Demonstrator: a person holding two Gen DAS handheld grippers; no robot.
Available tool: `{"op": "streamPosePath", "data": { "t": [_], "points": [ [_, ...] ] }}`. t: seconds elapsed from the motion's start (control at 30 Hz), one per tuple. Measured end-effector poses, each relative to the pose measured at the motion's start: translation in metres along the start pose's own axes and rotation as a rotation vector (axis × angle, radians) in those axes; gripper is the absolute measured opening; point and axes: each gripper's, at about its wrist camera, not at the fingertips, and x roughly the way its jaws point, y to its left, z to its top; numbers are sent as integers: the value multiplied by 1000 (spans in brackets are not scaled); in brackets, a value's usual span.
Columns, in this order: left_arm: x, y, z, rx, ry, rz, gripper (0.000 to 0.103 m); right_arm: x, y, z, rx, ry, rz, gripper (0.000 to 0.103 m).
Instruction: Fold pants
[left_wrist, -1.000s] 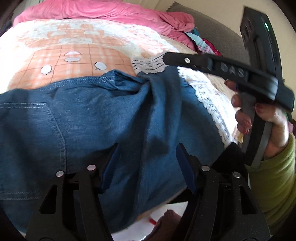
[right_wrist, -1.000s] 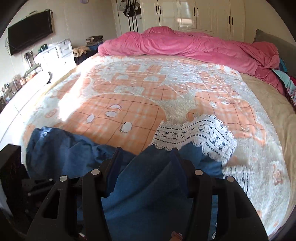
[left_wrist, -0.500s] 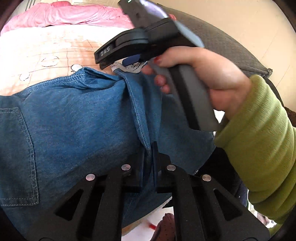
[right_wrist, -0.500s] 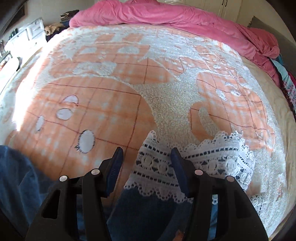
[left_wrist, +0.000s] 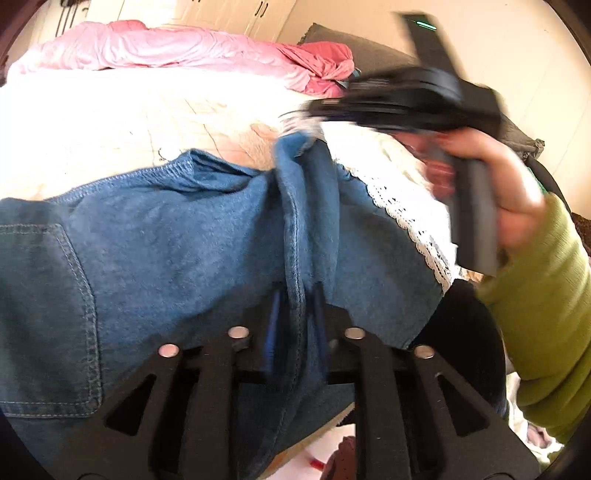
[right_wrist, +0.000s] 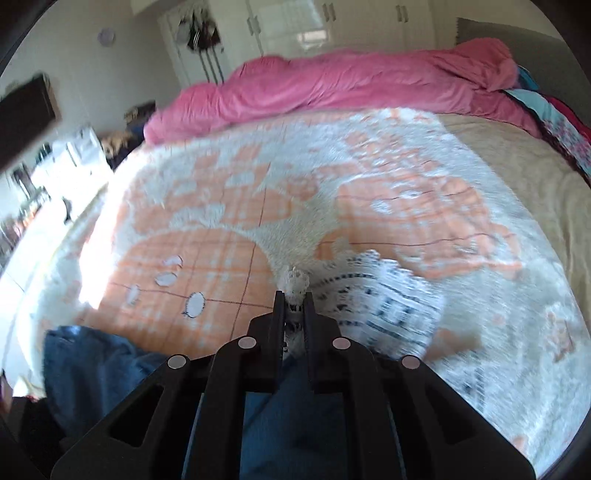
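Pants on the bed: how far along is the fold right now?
Early. Done: the denim pants lie spread on the blanket, and both grips are made. In hand: the left claw is shut on a denim fold along the seam; the right claw is shut on the lace hem. Left: carrying the cloth over and flattening it; no finished fold shows yet.

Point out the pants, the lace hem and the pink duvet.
pants (left_wrist: 184, 251), left wrist view, denim beside the back pocket.
lace hem (right_wrist: 388, 299), right wrist view, white openwork band.
pink duvet (right_wrist: 332, 88), right wrist view, middle of the heap.
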Motion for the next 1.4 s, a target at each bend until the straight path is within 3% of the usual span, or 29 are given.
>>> {"op": "streamPosePath", "data": {
  "t": [0.07,0.1,0.2,0.27,0.4,0.53,0.7,0.97,1.27,1.4],
  "points": [
    [-2,0,0,14,4,20,11,-32,-16,-7,41,-48,3,9],
    [-4,0,2,16,11,32,0,-43,-20,-11,49,-64,-4,9],
    [-15,2,5,52,-13,45,0,-78,-42,-33,96,-104,-14,9],
    [-21,-5,5,95,-23,53,0,-94,-56,-56,157,-95,19,9],
    [-18,-11,3,174,-13,42,0,-115,-69,-102,196,-76,-13,9],
    [-3,-19,-1,219,21,31,2,-117,-79,-132,204,-35,-73,9],
    [3,-26,-4,231,49,58,0,-114,-91,-154,239,5,-46,9],
    [-15,-29,-10,248,57,54,0,-132,-93,-166,236,12,1,9],
    [-9,-36,-17,283,108,62,0,-128,-102,-182,235,68,-10,9],
    [7,-33,-23,278,167,94,3,-113,-106,-188,235,126,-40,10]
  ]
}}
